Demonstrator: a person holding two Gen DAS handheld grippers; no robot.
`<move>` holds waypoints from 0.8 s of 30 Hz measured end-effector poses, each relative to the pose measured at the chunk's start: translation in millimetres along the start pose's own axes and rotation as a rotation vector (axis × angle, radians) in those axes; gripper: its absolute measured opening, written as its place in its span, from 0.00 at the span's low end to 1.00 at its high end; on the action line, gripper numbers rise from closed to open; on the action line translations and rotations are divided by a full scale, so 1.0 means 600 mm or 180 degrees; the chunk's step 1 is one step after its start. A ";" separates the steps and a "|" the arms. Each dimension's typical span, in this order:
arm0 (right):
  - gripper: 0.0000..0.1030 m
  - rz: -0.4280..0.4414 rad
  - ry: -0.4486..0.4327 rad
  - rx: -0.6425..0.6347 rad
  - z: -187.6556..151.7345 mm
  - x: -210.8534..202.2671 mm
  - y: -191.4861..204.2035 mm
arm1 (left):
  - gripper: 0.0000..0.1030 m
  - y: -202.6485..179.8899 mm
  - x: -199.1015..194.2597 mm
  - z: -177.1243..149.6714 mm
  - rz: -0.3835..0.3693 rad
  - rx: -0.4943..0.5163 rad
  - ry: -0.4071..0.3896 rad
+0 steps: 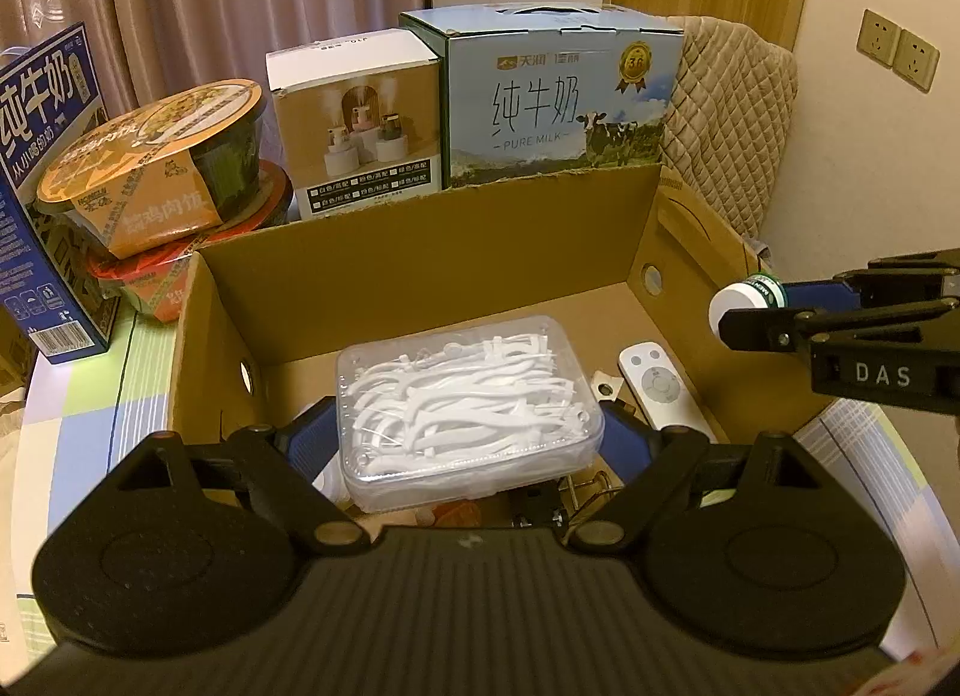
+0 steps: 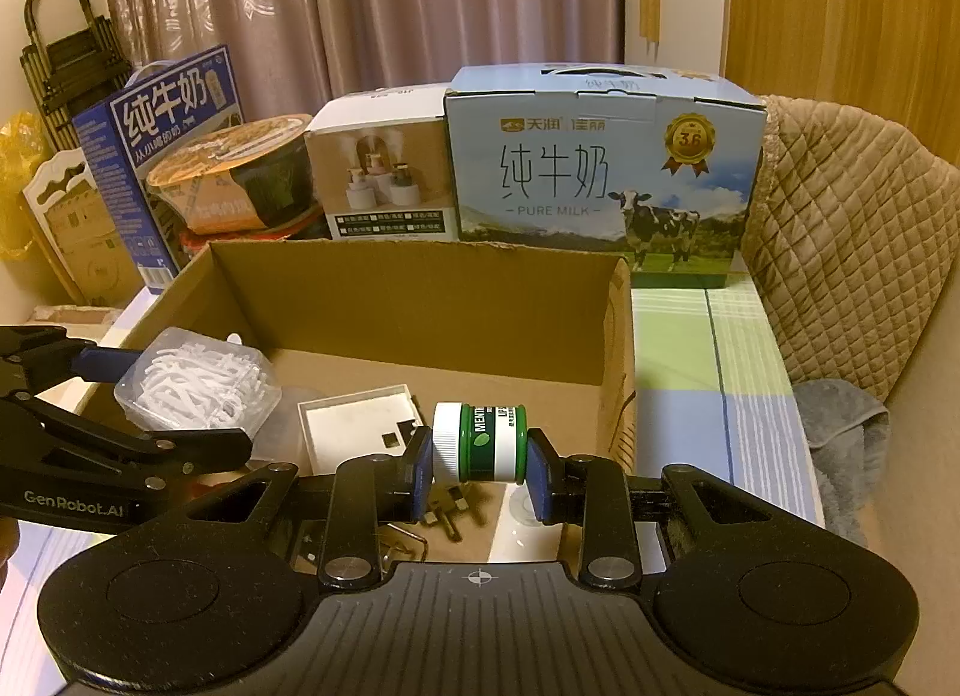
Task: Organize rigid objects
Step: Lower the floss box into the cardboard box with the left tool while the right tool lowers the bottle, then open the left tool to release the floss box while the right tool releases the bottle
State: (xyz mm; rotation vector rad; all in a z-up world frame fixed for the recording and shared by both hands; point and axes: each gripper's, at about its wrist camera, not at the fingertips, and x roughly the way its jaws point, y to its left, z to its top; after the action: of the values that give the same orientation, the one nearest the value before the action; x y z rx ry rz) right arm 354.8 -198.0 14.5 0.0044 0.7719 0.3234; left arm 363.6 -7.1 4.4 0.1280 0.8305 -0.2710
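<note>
Over the open cardboard box (image 1: 420, 276) — left gripper (image 1: 462, 432) clamps the clear floss-pick case (image 1: 462, 408), right gripper (image 2: 480, 450) pinches the green jar (image 2: 480, 444) — next: lower, release inside.

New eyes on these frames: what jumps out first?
Both hand-held grippers hold something over the open cardboard box: the left hand-held gripper grips a clear case of floss picks, the right hand-held gripper a small green jar held sideways. Behind the box stands a big milk carton.
</note>
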 end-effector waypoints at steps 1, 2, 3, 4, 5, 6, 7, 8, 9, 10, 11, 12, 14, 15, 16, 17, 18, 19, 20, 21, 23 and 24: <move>0.28 0.0000 0.0001 0.0001 0.000 0.000 0.000 | 0.84 0.000 0.001 0.000 0.0003 0.0002 0.0000; 0.28 0.0002 0.0004 0.0003 0.000 0.001 0.000 | 0.84 0.001 0.001 0.000 0.0000 0.0000 0.0002; 0.28 0.0002 0.0005 0.0006 0.000 0.002 0.000 | 0.84 0.001 0.003 0.001 0.0000 -0.0001 0.0004; 0.28 0.0003 0.0006 0.0007 0.000 0.003 0.002 | 0.84 0.000 0.002 0.001 0.0002 0.0004 0.0003; 0.28 0.0003 0.0007 0.0007 0.000 0.003 0.002 | 0.84 0.000 0.003 0.002 0.0004 0.0010 0.0003; 0.28 0.0002 0.0008 0.0011 0.000 0.004 0.001 | 0.84 0.000 0.005 0.002 0.0005 0.0011 0.0003; 0.28 0.0002 0.0010 0.0012 0.000 0.005 0.001 | 0.84 0.000 0.005 0.002 0.0004 0.0009 0.0003; 0.28 0.0002 0.0012 0.0014 0.000 0.005 0.001 | 0.84 0.000 0.005 0.002 0.0007 0.0010 0.0002; 0.28 0.0001 0.0012 0.0017 0.000 0.005 0.001 | 0.84 -0.001 0.007 0.002 0.0010 0.0007 0.0005; 0.28 0.0001 0.0011 0.0019 0.000 0.005 0.000 | 0.85 -0.001 0.009 0.003 0.0009 0.0009 0.0000; 0.28 -0.0001 0.0010 0.0022 -0.001 0.005 -0.001 | 0.85 -0.002 0.009 0.003 0.0008 0.0025 -0.0019; 0.28 -0.0003 0.0010 0.0027 -0.001 0.004 -0.001 | 0.86 -0.001 0.009 0.003 0.0019 0.0042 -0.0041; 0.28 -0.0001 0.0004 0.0034 -0.001 0.003 -0.002 | 0.89 0.002 0.005 0.005 0.0075 0.0028 -0.0104; 0.28 0.0000 -0.0003 0.0030 -0.001 0.001 -0.002 | 0.89 0.005 0.002 0.007 0.0077 -0.0003 -0.0128; 0.28 0.0002 -0.0007 0.0029 -0.001 0.000 -0.002 | 0.89 0.008 0.000 0.009 0.0085 -0.0031 -0.0138; 0.28 0.0004 -0.0010 0.0032 -0.001 -0.001 -0.002 | 0.89 0.011 -0.002 0.010 0.0101 -0.0054 -0.0145; 0.28 0.0007 -0.0012 0.0037 -0.001 -0.001 -0.002 | 0.89 0.014 -0.004 0.011 0.0116 -0.0056 -0.0151; 0.28 0.0008 -0.0014 0.0040 -0.001 -0.002 -0.002 | 0.89 0.015 -0.007 0.012 0.0131 -0.0050 -0.0160; 0.28 0.0008 -0.0013 0.0041 -0.001 -0.002 -0.001 | 0.89 0.017 -0.009 0.012 0.0138 -0.0050 -0.0161; 0.28 0.0010 -0.0011 0.0042 -0.001 -0.002 -0.001 | 0.89 0.019 -0.011 0.012 0.0144 -0.0054 -0.0160; 0.28 0.0014 -0.0009 0.0048 -0.001 -0.002 0.000 | 0.89 0.019 -0.014 0.010 0.0154 -0.0042 -0.0157; 0.28 0.0017 -0.0003 0.0050 -0.001 -0.002 0.000 | 0.89 0.018 -0.015 0.009 0.0161 -0.0032 -0.0154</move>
State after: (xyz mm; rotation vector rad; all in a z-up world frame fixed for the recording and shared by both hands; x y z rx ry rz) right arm 353.3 -198.2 15.1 0.0215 0.7736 0.3226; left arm 365.1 3.9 14.7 0.1323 0.7794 -0.2215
